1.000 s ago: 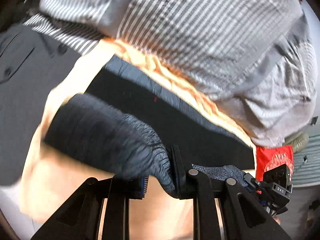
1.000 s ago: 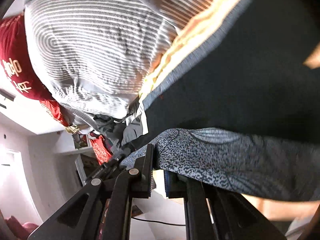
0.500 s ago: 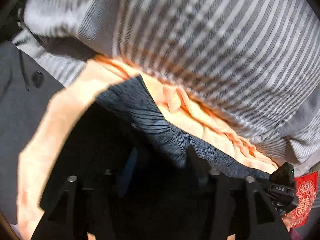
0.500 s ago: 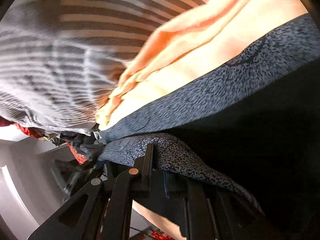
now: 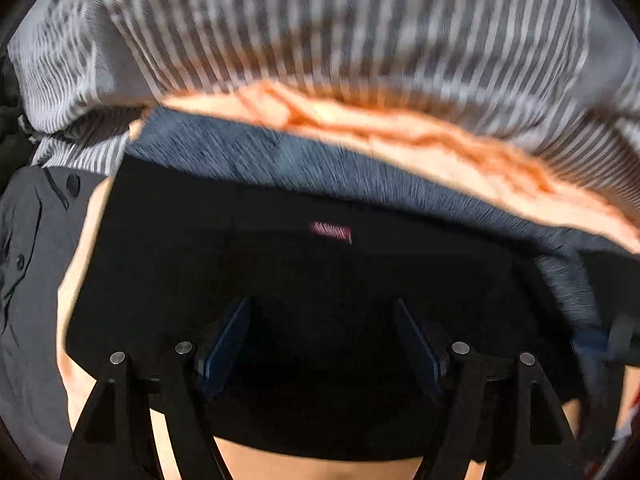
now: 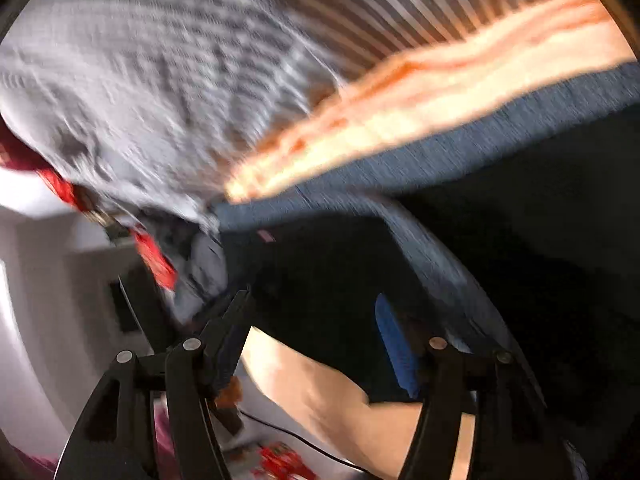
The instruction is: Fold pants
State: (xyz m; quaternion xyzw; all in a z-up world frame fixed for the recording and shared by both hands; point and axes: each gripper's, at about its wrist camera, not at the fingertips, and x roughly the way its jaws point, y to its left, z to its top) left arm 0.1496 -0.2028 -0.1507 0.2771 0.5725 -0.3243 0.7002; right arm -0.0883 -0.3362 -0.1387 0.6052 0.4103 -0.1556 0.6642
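- Left wrist view — the left gripper [image 5: 322,344] has its jaws spread wide with nothing between them, right over the dark pants [image 5: 280,280], which lie flat on the peach-orange cloth [image 5: 460,148]. A small red tag [image 5: 331,232] shows on the black fabric, with a grey-blue heathered band [image 5: 288,160] along the far edge. A striped grey garment [image 5: 340,24] is heaped beyond, and a dark buttoned garment [image 5: 28,248] lies at the left.
- Right wrist view — heavy blur here, but the right gripper [image 6: 316,332] is wide too, holding nothing, poised at the pants' [image 6: 320,280] near corner, where a grey-blue layer [image 6: 424,248] lies doubled over the black.
- Handling call: this looks soft, light and limp, so it will sag and slide. I'd pinch both layers together at a corner or along the band, 1 gripper per end.
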